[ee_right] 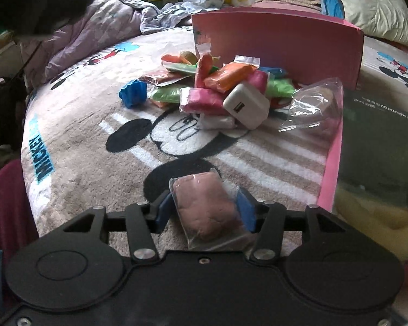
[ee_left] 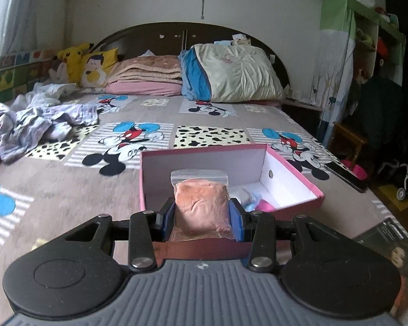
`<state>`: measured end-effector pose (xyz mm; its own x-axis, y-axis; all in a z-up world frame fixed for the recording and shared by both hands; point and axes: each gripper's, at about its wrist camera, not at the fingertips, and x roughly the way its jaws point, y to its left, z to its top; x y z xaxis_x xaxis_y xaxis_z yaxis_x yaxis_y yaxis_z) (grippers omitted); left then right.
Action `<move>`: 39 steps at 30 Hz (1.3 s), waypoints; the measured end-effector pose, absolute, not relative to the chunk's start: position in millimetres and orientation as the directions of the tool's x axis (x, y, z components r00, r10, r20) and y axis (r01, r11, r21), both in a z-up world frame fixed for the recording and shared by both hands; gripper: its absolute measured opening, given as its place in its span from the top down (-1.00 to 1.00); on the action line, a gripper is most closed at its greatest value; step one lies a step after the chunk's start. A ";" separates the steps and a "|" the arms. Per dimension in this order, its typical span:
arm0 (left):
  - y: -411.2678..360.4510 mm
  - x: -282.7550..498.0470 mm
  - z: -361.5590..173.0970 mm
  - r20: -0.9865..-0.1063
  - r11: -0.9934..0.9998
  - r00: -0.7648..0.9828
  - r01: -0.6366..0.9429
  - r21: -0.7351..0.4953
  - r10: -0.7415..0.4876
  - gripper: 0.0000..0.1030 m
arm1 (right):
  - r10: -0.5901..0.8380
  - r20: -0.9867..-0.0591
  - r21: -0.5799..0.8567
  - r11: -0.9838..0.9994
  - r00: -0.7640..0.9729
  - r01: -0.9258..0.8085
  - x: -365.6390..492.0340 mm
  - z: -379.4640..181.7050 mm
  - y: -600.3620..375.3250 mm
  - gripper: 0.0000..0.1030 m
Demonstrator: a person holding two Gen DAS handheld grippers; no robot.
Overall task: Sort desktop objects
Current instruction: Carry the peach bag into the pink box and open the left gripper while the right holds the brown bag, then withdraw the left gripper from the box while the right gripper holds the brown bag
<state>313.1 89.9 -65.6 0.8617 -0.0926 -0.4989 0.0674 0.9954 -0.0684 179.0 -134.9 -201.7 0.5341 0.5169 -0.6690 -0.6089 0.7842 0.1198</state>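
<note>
My left gripper is shut on a clear bag of peach clay and holds it over the near edge of an open pink box. Pale blue and pink items lie inside the box. My right gripper has its blue pads around a bag of dusty pink clay lying on the blanket; the left pad touches it and the right pad sits close beside it. Ahead lies a pile of coloured clay bags with a white charger and a blue toy block.
A pink box lid stands behind the pile. A crumpled clear bag and a dark book lie at right. In the left wrist view are pillows, crumpled bedding, a phone and a magazine.
</note>
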 end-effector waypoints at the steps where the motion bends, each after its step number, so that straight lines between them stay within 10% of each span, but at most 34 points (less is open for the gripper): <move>1: 88.0 321.2 -66.9 -0.505 0.995 0.858 0.071 -0.069 -0.096 0.22 | 0.519 -0.667 0.123 0.785 0.535 -0.608 178.9 -202.0 -135.5 0.01; 32: 84.7 476.0 -139.1 -0.780 0.995 0.622 -0.022 -0.095 -0.061 0.22 | 0.552 -0.641 0.127 0.762 0.534 -0.635 172.7 -212.1 -134.9 -0.33; 39: 83.0 479.0 -137.5 -0.787 0.996 0.615 -0.021 -0.085 -0.054 -0.17 | 0.550 -0.641 0.122 0.762 0.535 -0.637 172.0 -212.4 -134.2 -0.33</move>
<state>479.0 83.0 -137.5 0.6150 -0.0542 -0.7866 -0.0210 0.9962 -0.0850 172.0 -134.2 -212.4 0.5351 0.5498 -0.6414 -0.6366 0.7615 0.1217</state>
